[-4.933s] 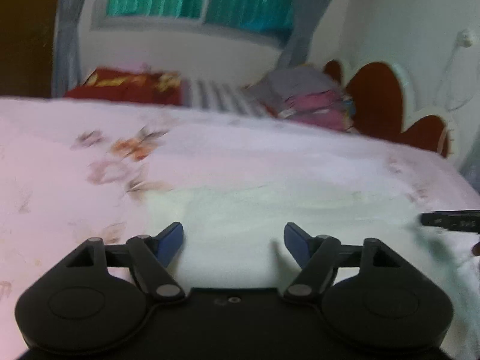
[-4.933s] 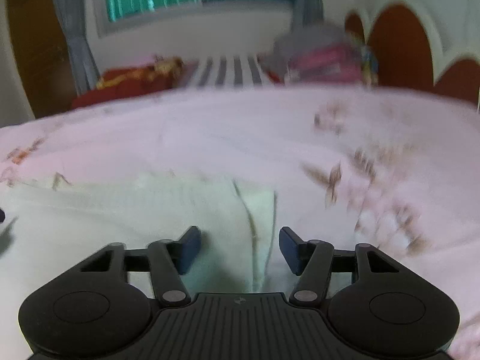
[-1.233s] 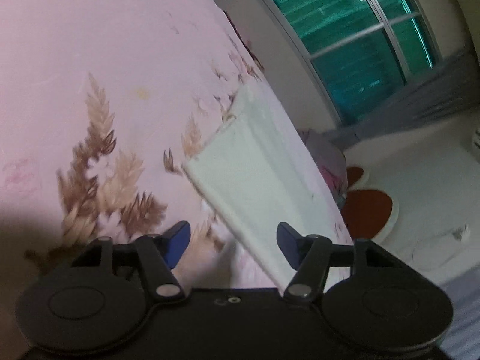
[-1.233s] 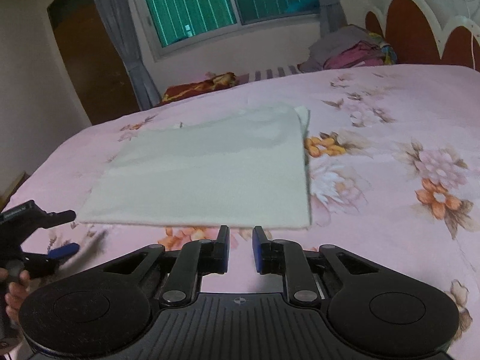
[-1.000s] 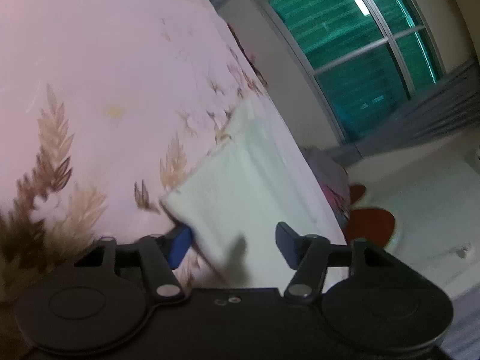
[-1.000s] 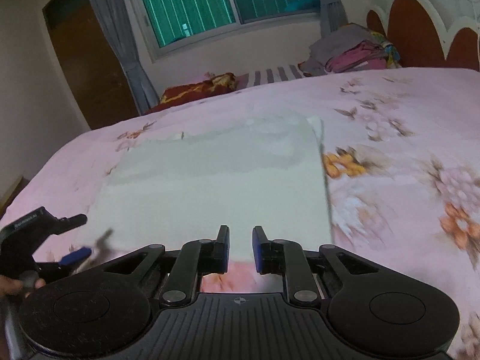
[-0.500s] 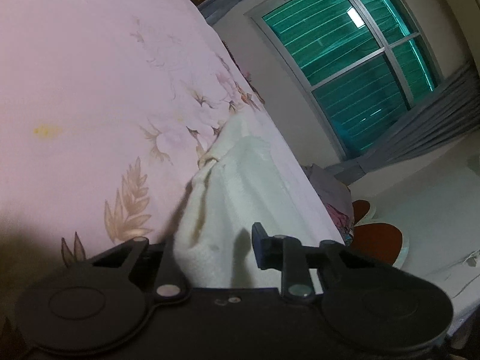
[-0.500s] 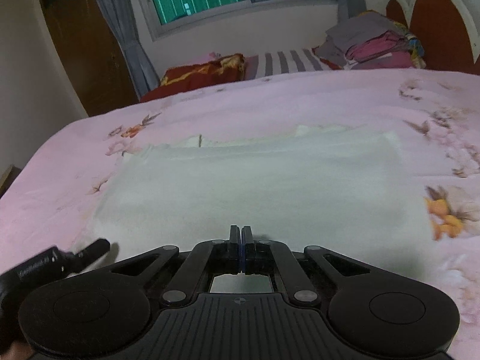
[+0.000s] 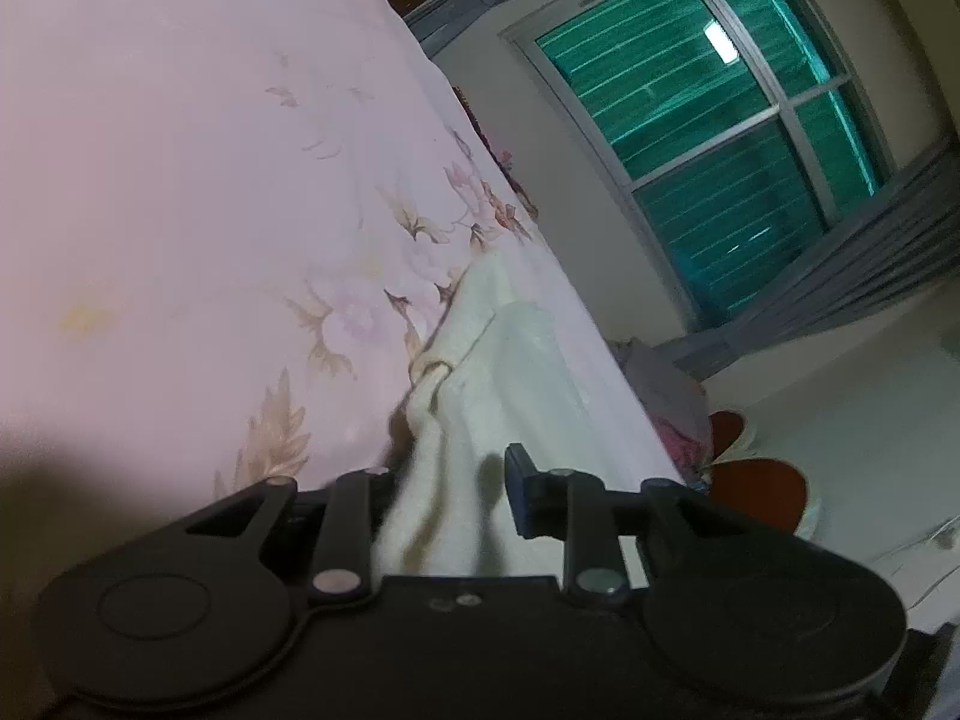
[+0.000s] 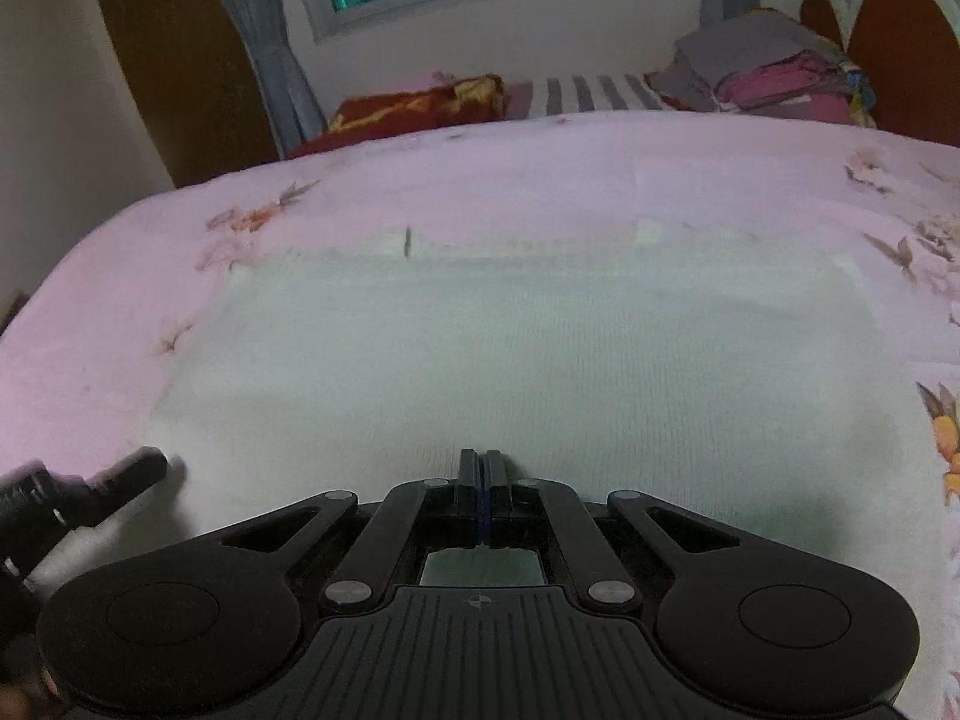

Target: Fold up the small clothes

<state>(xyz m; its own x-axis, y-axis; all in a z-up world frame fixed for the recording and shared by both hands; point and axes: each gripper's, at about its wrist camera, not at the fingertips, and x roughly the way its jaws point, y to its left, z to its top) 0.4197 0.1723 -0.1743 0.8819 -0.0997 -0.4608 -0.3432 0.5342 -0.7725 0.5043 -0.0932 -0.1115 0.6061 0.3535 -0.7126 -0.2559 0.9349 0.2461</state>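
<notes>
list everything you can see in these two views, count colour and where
cloth: 1, pale cream, flat on the bed, one end bunched in the left gripper
bedsheet: 1, pink floral, under the cloth
cushion: 1, red and gold, far edge of bed
striped pillow: 1, grey and white, beside the cushion
clothes pile: 1, grey and pink, far right by headboard
headboard: 1, brown scalloped, right
window: 1, teal, grey curtains
left gripper: black, shut on cloth
right gripper: black, shut at near cloth edge

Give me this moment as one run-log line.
left gripper: shut on white cloth corner | right gripper: shut at near edge | cloth: flat on pink bedsheet
</notes>
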